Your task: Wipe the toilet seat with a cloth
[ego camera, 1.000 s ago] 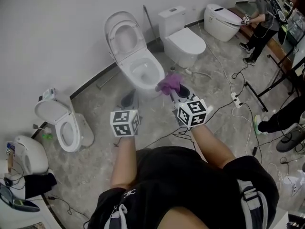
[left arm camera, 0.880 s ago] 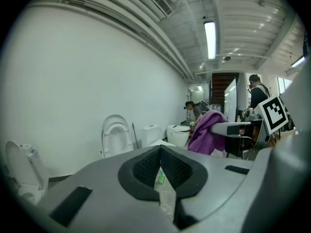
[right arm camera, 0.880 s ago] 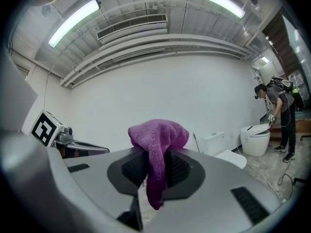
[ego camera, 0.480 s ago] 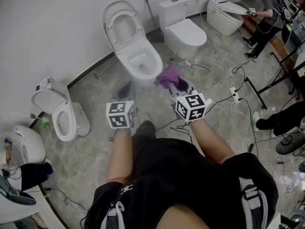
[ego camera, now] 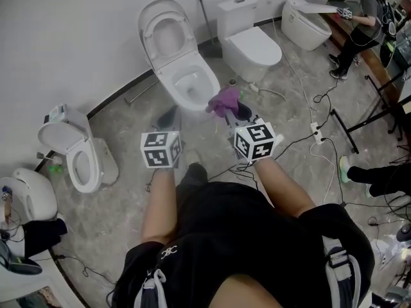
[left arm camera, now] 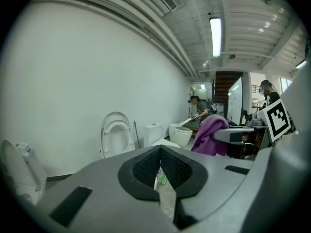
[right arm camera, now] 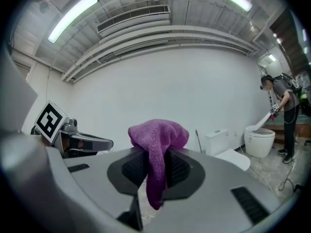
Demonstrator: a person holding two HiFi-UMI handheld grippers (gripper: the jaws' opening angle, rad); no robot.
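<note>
Here, the right gripper has its jaws closed on a purple cloth. In the right gripper view the cloth bunches above the two black pads and one fold hangs down between them. In the head view the cloth sits at upper centre of the frame, just right of the front rim of the open toilet, whose seat and lid stand raised against the wall. Whether the cloth touches the rim cannot be told. The left gripper is level with the right one and to its left, over the grey marbled floor. In the left gripper view its jaws are brought together with nothing between them. A second toilet with closed lid stands at upper right of the open one. A small toilet stands at the left edge. At the top right corner a person bends over another toilet. Cables trail across the floor at right.
</note>
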